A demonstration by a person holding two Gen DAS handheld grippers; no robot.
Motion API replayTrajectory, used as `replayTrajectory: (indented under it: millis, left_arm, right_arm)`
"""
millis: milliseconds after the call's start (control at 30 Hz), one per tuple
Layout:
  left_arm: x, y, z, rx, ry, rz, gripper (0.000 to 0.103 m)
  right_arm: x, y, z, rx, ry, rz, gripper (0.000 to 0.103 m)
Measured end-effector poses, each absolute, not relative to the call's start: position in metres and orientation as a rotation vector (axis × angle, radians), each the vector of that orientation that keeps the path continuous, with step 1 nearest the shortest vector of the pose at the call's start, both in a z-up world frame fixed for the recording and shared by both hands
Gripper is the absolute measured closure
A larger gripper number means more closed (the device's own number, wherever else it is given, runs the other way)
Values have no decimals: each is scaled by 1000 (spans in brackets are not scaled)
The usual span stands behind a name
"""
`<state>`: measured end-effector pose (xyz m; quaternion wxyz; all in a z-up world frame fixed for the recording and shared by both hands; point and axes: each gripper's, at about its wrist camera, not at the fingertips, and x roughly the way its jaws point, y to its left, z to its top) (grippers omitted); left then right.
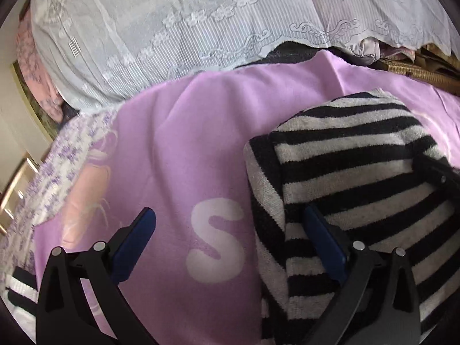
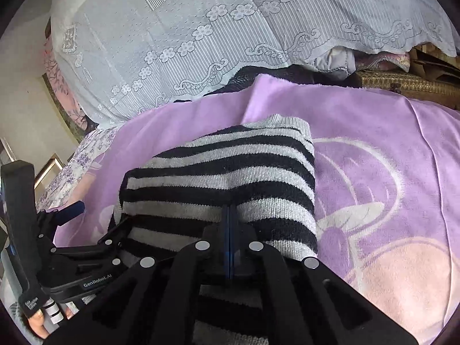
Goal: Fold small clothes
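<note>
A black-and-white striped knit garment [image 1: 353,189] lies folded on a purple blanket [image 1: 184,149]. My left gripper [image 1: 230,224] is open, its jaws wide apart; the left finger is over the blanket, the right finger [image 1: 322,238] rests on the garment's left part. In the right wrist view my right gripper [image 2: 230,210] is shut on the striped garment [image 2: 230,161], pinching its near fold. The left gripper [image 2: 72,210] shows at the left of that view, beside the garment's left edge. The garment's near part is hidden under the grippers.
A white lace cloth [image 2: 201,28] covers a mound behind the blanket. A woven brown box [image 2: 408,83] and bundled fabrics [image 2: 339,60] sit at the back right. A floral sheet [image 1: 51,178] lies at the blanket's left edge, with the floor beyond.
</note>
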<state>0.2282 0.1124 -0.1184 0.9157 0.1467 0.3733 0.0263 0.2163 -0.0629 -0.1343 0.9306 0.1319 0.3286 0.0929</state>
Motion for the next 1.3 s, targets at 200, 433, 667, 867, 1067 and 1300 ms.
replayTrajectory:
  millis: [200, 433, 667, 867, 1067, 1300]
  left_arm:
    - [219, 108, -115, 325, 734, 49, 4]
    - [214, 109, -112, 332, 708, 54, 4]
    - [188, 110, -100, 320, 644, 49, 4]
    - [169, 99, -102, 342, 654, -6, 4]
    - [173, 96, -109, 356, 683, -12, 4]
    - [173, 96, -110, 357, 683, -11, 4]
  right_arm:
    - [209, -69, -135, 298, 642, 214, 103]
    - [185, -94, -135, 456, 554, 298, 101]
    - [135, -85, -117, 348, 513, 263, 76]
    - [106, -81, -125, 274, 569, 263, 67]
    - [113, -89, -134, 340, 611, 277, 65]
    - [115, -84, -133, 314, 612, 275, 60]
